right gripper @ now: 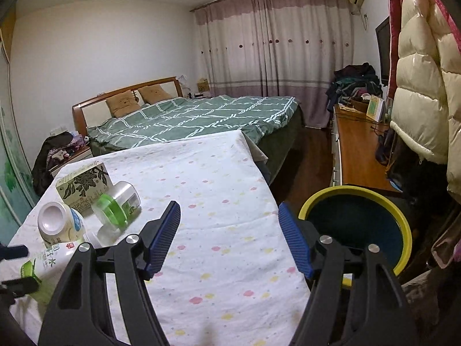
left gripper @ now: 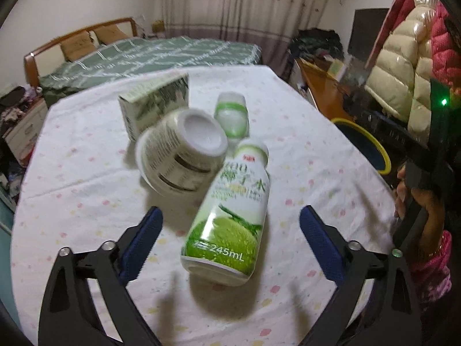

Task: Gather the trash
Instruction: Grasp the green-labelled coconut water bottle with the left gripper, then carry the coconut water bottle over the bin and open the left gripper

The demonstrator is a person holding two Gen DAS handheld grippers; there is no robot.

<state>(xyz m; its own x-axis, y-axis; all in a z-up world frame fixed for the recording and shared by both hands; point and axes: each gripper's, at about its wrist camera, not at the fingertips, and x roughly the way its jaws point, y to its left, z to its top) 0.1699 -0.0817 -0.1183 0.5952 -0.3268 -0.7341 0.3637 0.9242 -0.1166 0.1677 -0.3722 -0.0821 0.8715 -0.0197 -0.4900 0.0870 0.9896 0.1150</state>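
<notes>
The left gripper [left gripper: 230, 225], fingers spread and empty, is aligned astride the lying bottle [left gripper: 227, 216] for grasping. The right gripper [right gripper: 229, 230], also released, is held toward the bin [right gripper: 400, 222] at 3 o'clock.

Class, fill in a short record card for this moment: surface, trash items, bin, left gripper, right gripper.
surface: table under a white dotted cloth
trash items: green 245mL bottle lying down, white jar on its side, small bottle, carton
bin: yellow-rimmed bin beside the table
left gripper: open, astride the green bottle
right gripper: open, empty
</notes>
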